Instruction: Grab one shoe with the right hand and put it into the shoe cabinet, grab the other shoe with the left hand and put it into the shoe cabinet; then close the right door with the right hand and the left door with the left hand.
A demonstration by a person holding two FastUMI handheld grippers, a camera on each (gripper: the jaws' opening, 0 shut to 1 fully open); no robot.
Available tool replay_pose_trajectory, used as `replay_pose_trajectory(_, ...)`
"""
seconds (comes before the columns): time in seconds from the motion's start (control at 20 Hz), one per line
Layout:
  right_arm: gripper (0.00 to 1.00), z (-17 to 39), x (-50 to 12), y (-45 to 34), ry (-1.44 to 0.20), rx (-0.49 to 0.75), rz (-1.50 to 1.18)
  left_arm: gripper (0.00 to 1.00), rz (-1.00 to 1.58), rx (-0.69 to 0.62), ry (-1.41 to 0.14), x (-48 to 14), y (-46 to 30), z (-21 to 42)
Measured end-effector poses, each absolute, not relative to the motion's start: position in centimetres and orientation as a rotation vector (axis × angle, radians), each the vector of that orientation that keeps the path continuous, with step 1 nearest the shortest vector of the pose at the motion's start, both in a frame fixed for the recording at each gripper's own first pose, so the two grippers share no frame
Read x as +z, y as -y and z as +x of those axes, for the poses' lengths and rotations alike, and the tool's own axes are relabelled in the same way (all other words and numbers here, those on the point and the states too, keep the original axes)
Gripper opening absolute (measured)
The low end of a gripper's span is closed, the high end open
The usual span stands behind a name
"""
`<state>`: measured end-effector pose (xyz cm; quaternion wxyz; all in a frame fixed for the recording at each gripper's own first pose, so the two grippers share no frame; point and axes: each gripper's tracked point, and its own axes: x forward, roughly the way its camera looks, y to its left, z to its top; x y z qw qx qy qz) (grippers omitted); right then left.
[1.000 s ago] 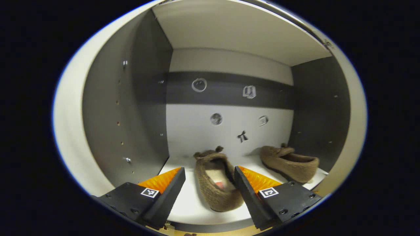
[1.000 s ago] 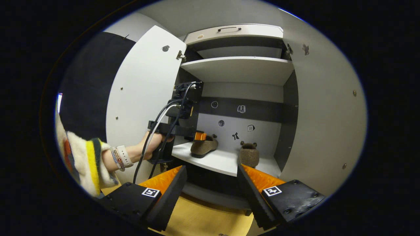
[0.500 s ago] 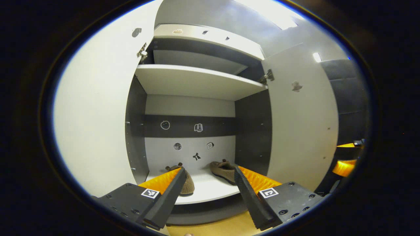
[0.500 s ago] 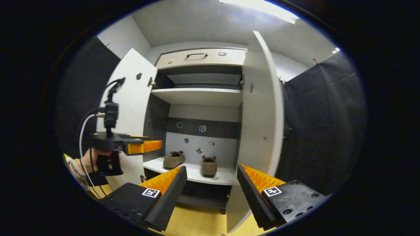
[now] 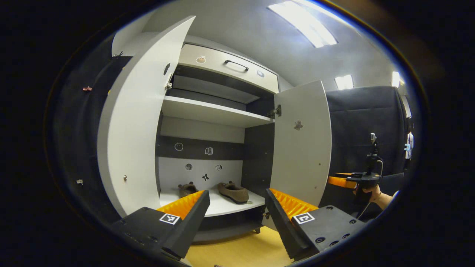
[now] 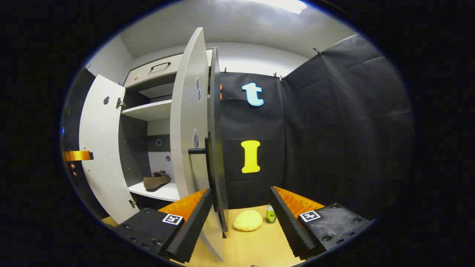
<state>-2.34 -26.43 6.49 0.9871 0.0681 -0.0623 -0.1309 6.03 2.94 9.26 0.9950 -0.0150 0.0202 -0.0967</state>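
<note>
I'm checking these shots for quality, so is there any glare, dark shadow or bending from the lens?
Left gripper view: ceiling lights blow out to white glare; the left door bows from fisheye; the shoes sit in dim shade. Right gripper view: the right door curves strongly; the floor is evenly lit.

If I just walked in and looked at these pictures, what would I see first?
You'd spot the tall shoe cabinet with both white doors swung wide open, the left door and the right door. On its low shelf sit two fuzzy brown shoes, one in the middle and one farther left. Down in front, the left gripper shows bright orange fingers, spread open.
</note>
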Motion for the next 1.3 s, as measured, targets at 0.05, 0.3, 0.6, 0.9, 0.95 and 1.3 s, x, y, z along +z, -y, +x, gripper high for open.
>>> replay_pose_trajectory(0.05, 0.98, -1.6, 6.6, 26.2, 0.122, -0.23, 0.122, 0.95, -0.034, -0.175, -0.041, 9.5, -3.5, 5.3)
replay_pose_trajectory(0.3, 1.0, 0.6, 6.8, 24.8, 0.109, -0.124, 0.098, 0.95, -0.065, -0.039, -0.029, 10.4, -7.0, 1.7)
replay_pose_trajectory(0.6, 0.97, 2.2, 6.7, 20.1, 0.103, 0.033, 0.132, 0.95, 0.02, 0.127, -0.034, 10.7, -11.2, -1.8)
replay_pose_trajectory(0.9, 0.98, 6.7, 6.7, 13.1, 0.097, 0.174, 0.189, 0.95, -0.008, 0.227, -0.053, 10.0, -15.8, -4.0)
replay_pose_trajectory(0.95, 0.98, 7.6, 6.7, 11.9, 0.094, 0.191, 0.21, 0.95, -0.013, 0.241, -0.059, 9.7, -16.6, -4.1)
replay_pose_trajectory(1.3, 0.97, 14.6, 7.4, 5.6, 0.116, 0.196, 0.164, 0.95, -0.003, 0.331, -0.093, 8.7, -21.5, -4.7)
